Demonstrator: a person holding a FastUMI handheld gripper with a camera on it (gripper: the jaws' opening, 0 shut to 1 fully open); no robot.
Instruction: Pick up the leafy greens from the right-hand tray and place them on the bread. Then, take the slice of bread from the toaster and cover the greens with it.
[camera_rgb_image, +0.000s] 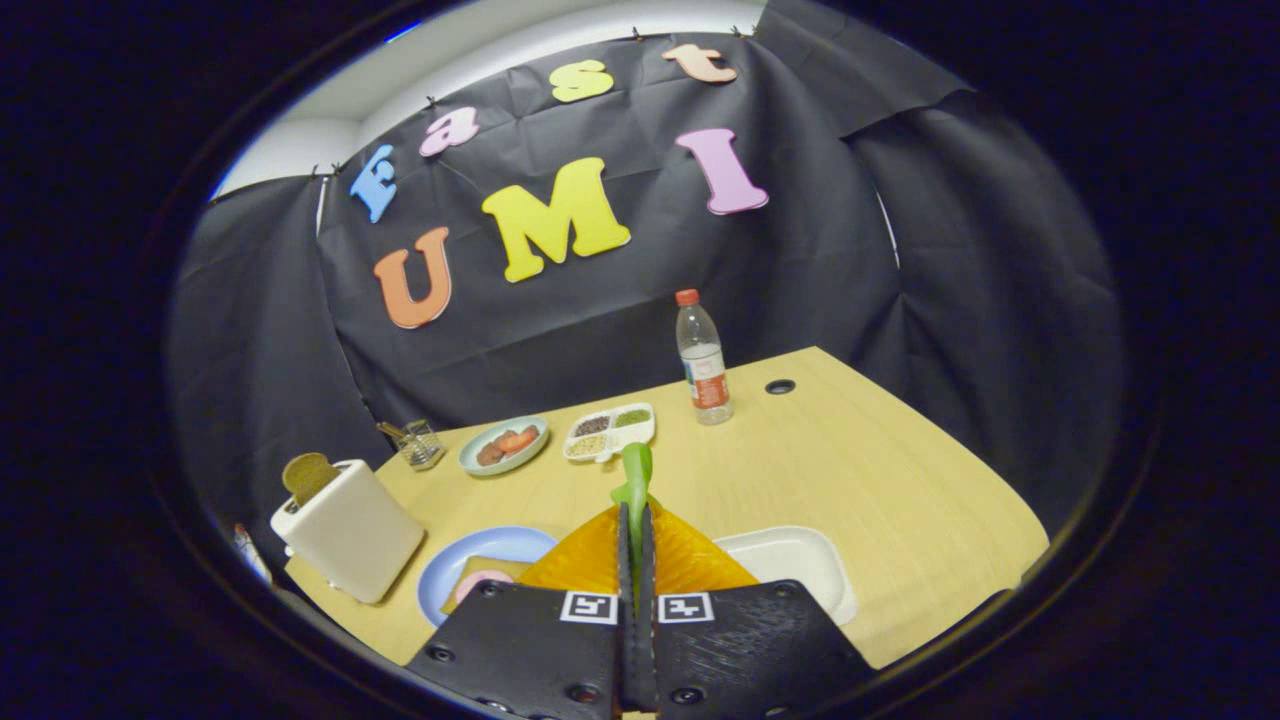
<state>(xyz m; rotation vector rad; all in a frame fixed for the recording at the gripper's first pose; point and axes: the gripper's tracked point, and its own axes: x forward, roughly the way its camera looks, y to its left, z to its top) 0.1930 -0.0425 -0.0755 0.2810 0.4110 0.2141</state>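
Observation:
My gripper (636, 510) is shut on a green leafy piece (636, 472), which sticks up from between the fingertips, lifted above the table. Just right of the fingers lies a white tray (800, 560). Left of the fingers a blue plate (492, 548) holds a slice of bread (476, 572) with a pink slice on it, partly hidden by the gripper body. Further left stands a cream toaster (350, 535) with a browned slice of bread (308, 475) poking out of its slot.
Beyond the fingers lie a divided white dish of seeds (608, 432), a pale green plate with red pieces (503, 444) and a small glass holder (420, 442). A water bottle (703, 360) stands near the far edge, by a cable hole (780, 386).

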